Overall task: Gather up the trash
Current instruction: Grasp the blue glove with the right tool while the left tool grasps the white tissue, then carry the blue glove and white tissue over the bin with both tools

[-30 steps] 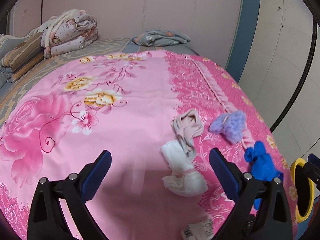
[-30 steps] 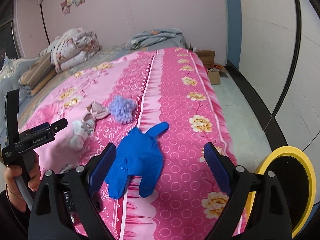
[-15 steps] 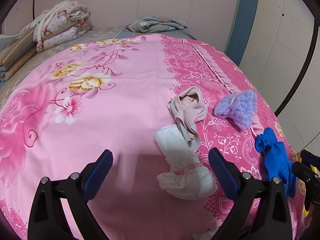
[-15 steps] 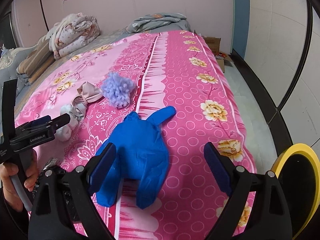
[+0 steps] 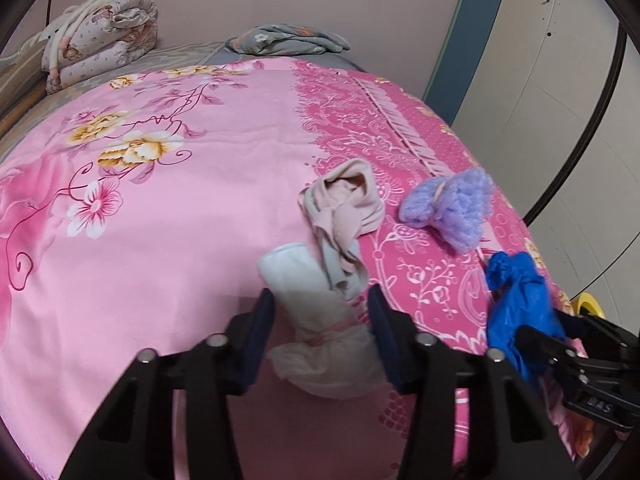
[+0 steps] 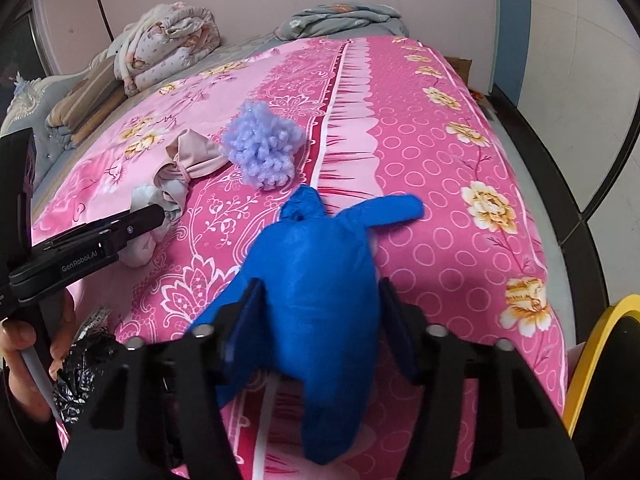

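On the pink flowered bedspread [image 5: 160, 200] lie a white cloth bundle [image 5: 320, 320], a beige knotted cloth [image 5: 344, 208], a fluffy lilac ball [image 5: 456, 204] and a blue glove [image 6: 320, 292]. My left gripper [image 5: 320, 308] has its jaws closed in on both sides of the white bundle. My right gripper [image 6: 316, 304] has its jaws closed in on both sides of the blue glove, which also shows in the left wrist view [image 5: 516, 308]. The lilac ball [image 6: 262, 146] and beige cloth [image 6: 192, 160] lie beyond the glove.
A yellow-rimmed black bin [image 6: 604, 372] stands beside the bed at the right. A crumpled black wrapper [image 6: 84, 364] lies at the near bed edge. Folded quilts [image 5: 100, 52] and a grey cloth [image 5: 288, 40] lie at the far end. The wall is at the right.
Both grippers have moved forward and down. The left jaws have narrowed around the white bundle; the right jaws have narrowed around the blue glove.
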